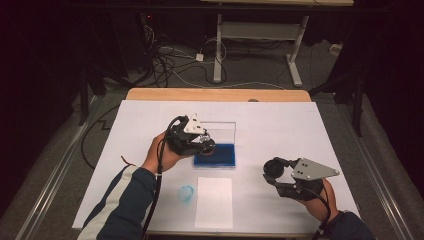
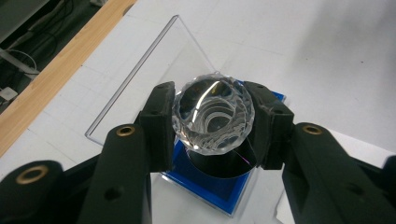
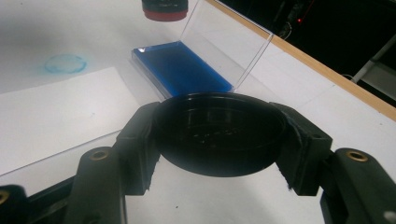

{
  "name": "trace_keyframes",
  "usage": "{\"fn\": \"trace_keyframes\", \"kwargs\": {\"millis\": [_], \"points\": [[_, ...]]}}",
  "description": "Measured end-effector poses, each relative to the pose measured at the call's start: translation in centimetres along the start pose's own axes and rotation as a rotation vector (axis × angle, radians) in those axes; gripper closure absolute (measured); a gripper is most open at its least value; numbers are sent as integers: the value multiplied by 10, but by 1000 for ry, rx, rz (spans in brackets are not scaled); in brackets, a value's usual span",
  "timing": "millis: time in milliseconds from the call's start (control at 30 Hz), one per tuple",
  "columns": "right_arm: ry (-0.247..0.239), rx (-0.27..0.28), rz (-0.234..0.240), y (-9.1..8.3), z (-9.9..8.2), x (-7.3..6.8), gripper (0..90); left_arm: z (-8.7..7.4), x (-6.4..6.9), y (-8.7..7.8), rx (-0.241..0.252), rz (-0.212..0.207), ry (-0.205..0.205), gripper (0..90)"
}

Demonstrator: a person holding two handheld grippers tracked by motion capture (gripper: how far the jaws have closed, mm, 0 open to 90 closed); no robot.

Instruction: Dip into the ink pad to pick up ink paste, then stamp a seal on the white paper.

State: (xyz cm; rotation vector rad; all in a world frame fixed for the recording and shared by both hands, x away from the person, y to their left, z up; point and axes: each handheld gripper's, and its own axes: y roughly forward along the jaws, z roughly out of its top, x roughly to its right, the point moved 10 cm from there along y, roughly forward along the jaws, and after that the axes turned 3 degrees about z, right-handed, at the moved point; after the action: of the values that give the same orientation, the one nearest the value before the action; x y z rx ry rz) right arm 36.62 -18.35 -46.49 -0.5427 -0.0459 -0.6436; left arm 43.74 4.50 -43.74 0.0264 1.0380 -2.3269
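Where the left gripper view looks along its own jaws, a clear faceted glass ball sits pinched between the two black pads of the left hand-held gripper, held above the blue base of an open clear plastic case. The case lid stands raised behind the ball. In the high view the left hand-held gripper hangs over the near left part of that case, which lies near the middle of the table. The right hand-held gripper is clamped on a round black cap, held level above the white table surface, well apart from the case at the table's right. In the high view that cap shows at the gripper's left end. A white sheet of paper lies at the near edge, with a faint blue ring mark just to its left.
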Motion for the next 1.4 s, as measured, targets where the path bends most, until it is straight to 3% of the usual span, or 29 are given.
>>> {"fn": "trace_keyframes", "kwargs": {"millis": [333, 767, 1400], "points": [[-4, -1, 4, -1, 0, -2, 387, 1, 9, -13, 19, -5, 22, 548], [-10, -9, 8, 1, -1, -5, 387, -4, 23, -13, 9, -34, 49, 547], [-8, -21, 7, 2, -4, -5, 387, -8, 56, -20, 25, -113, 100, 548]]}}
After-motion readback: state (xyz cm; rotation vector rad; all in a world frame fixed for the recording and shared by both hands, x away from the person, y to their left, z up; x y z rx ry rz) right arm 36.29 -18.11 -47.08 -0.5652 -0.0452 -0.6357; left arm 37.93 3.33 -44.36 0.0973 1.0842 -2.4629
